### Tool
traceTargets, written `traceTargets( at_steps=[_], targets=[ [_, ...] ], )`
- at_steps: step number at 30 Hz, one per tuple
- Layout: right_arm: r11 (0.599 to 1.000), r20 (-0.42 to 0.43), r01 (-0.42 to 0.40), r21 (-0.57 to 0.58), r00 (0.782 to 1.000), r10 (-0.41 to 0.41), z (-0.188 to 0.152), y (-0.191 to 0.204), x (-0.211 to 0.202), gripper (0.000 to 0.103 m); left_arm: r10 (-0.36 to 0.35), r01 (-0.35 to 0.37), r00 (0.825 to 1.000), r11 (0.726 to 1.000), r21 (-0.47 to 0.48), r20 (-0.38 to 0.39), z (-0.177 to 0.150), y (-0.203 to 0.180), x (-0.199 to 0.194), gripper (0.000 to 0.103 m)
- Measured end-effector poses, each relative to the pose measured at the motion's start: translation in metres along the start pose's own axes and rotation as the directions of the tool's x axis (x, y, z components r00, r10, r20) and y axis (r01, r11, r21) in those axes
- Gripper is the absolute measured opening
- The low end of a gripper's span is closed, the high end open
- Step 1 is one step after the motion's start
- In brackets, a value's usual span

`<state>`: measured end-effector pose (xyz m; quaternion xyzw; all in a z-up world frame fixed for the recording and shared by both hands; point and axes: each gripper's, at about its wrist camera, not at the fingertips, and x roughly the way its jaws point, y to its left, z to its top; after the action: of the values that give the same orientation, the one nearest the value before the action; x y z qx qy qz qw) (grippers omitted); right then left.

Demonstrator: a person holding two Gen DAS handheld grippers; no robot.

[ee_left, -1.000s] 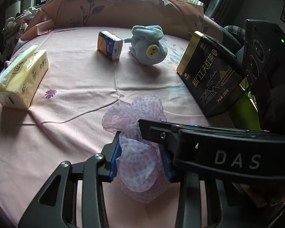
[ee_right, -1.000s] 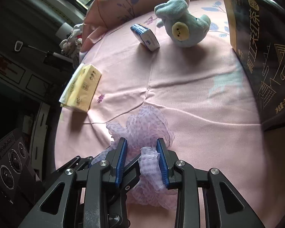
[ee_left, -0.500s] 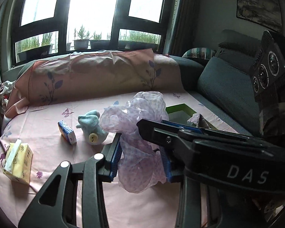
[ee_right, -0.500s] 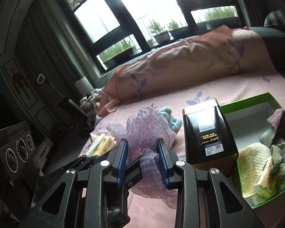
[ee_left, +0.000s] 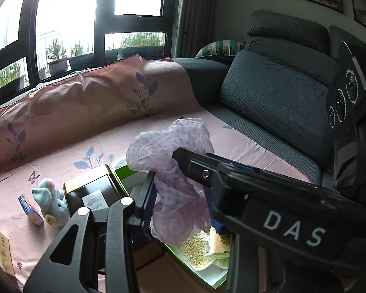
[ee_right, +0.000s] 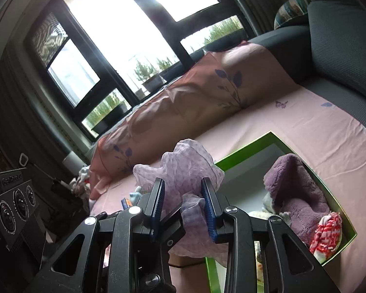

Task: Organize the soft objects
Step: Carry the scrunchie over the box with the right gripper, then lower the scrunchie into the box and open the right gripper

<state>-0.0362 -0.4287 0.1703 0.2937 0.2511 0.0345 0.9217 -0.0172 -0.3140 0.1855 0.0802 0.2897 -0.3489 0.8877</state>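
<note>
both your grippers pinch one lilac mesh scarf (ee_right: 183, 171), left gripper (ee_left: 180, 207) and right gripper (ee_right: 184, 205), holding it in the air over the green box (ee_right: 312, 171). at three o'clock, a purple knit (ee_right: 297, 195) and other soft pieces already lie inside. the scarf is not yet dropped in, and a blue plush toy (ee_left: 52, 202) waits at nine o'clock on the pink sheet (ee_left: 231, 141).

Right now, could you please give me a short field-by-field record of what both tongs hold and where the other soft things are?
held item: lilac mesh scarf, bunched, off the sheet
left tongs: shut on the scarf
right tongs: shut on the same scarf
container: green box, open, on the pink sheet
in the box: purple knit item, red and white item
outside the box: blue plush toy, black tin beside it
</note>
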Motion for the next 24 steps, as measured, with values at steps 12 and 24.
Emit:
traceTargets(
  at_steps=[12, 24],
  targets=[
    [0.969, -0.041, -0.043, 0.245, 0.998, 0.054, -0.006, -0.077, 0.029, 0.034, 0.04, -0.043, 0.986, 0.999, -0.012, -0.163, -0.004, -0.008, 0.079, 0.035],
    [0.95, -0.022, 0.025, 0.313, 1.0, -0.019, -0.01, -0.091, 0.025, 0.035, 0.017, -0.032, 0.972, 0.998, -0.063, -0.234, -0.005, -0.008, 0.095, 0.05]
  ],
)
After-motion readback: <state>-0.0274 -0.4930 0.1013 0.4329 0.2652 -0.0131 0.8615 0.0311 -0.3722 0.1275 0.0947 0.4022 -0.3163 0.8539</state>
